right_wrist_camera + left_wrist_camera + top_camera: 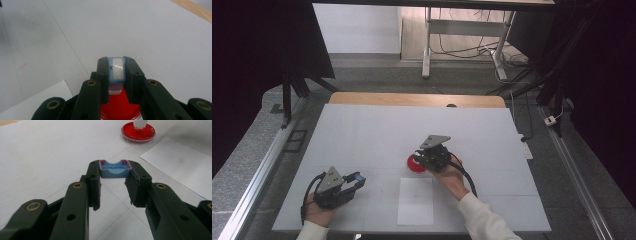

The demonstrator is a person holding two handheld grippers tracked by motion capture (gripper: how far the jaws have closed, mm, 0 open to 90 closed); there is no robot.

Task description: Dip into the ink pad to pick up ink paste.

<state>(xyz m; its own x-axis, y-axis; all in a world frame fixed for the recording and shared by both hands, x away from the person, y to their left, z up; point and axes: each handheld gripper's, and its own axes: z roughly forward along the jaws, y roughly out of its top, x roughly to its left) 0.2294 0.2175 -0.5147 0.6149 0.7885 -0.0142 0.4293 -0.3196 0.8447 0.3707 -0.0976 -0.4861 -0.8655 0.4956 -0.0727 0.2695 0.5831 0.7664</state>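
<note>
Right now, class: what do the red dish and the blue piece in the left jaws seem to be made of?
Red dish: likely clear glossy plastic, going by its see-through rim, with red inside. Blue piece: probably moulded matte plastic, with thin even walls.

The right gripper (115, 72) has its two black jaws closed on a small light-blue block (116, 68) with a shiny white face. Just beneath, a red dish (120, 108) sits on the white table (150, 30). A white sheet (37, 100) lies near left, and a wooden edge (195, 7) runs far right.
</note>
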